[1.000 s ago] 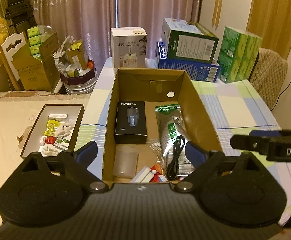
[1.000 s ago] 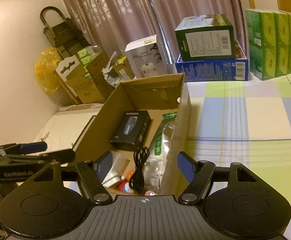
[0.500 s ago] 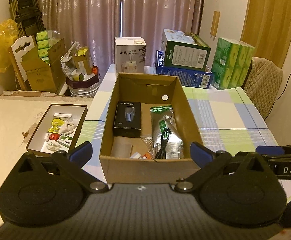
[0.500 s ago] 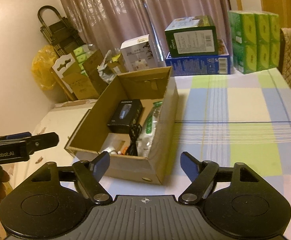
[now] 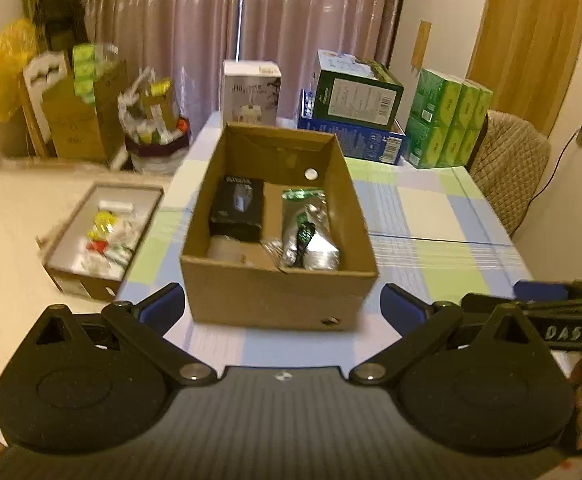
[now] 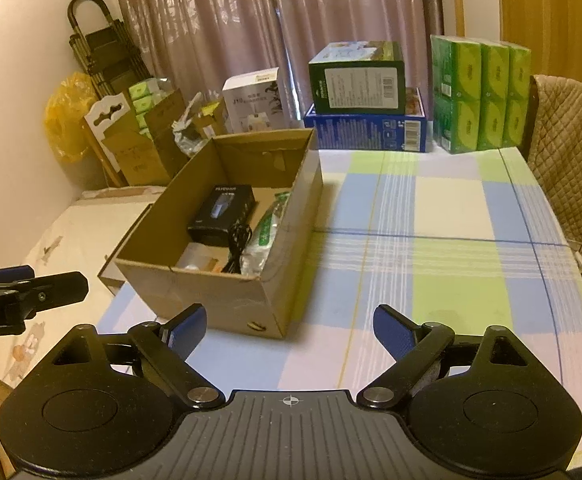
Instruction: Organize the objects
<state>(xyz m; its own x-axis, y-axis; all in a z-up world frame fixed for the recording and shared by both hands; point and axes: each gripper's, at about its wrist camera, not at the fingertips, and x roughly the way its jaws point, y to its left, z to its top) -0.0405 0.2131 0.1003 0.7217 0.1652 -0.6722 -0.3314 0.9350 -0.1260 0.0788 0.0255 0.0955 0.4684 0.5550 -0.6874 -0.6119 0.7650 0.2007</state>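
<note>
Both grippers have been drawn back from the box (image 5: 279, 240) since the earlier frames, so that its whole near wall is now seen instead of only its inside. The left gripper (image 5: 281, 308) and right gripper (image 6: 287, 330) are each held wide apart and empty, clear of the box and short of its near wall. The box stands on the checked desk (image 6: 431, 264), near the desk's left edge. Inside are seen a black carton (image 5: 237, 208), a foil pouch (image 5: 311, 236) with a black cable (image 6: 237, 246) on it, and pale items at the near end that cannot be made out.

The carton is judged stiff and fairly light, best pinched across its narrow sides. The pouch is probably soft and slippery, so a folded edge or the top seal would be taken. The cable is limp and should be gripped at its bundled middle. The cardboard walls would flex if squeezed.
</note>
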